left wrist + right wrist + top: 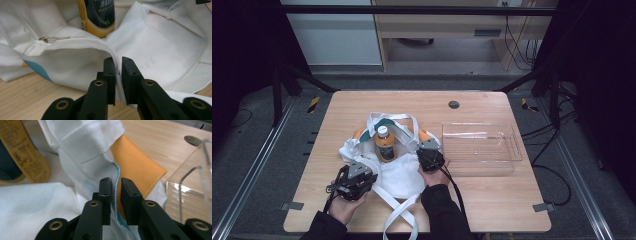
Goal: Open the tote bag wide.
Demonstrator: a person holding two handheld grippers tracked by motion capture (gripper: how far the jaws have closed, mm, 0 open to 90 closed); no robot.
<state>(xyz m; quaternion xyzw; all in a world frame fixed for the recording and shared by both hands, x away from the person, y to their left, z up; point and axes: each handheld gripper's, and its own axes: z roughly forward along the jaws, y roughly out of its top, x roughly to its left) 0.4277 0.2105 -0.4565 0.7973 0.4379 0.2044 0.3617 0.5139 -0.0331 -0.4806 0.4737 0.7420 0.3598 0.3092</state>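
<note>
Status: white tote bag (399,177) lies flat mid-counter (492,200), mouth facing away from me and straps (399,215) trailing towards the near edge. The bottle (385,144) stands upright at the mouth, between the two tongs. It looks to sit inside the spread opening, though I can't confirm fabric under it.

Left tongs (362,164): low at the bag's left rim. The left gripper view shows the tongs (118,61) only slightly parted. The stitched hem of the bag (162,37) runs up between the pads, lying against one pad with a slit of daylight beside the other. That's not a clamp, just straddling the hem.

Right tongs (428,150): same story at the right rim. In the right gripper view the tongs (115,182) stand a little apart with the blue-edged seam of the bag (82,142) loose between them, and the orange panel (135,165) just behind.

Why this layout: one pair of tongs per side of the rim lets me spread the mouth evenly. That keeps the fabric off the bottle (98,15) so it doesn't tip. My read is the hem is positioned but not secured on either side.

The clear tray (512,150) sits just right of the bag, near the right tongs. It's a likely drop point for the bottle (27,157), so I keep the right elbow clear of its wall (195,170).
</note>
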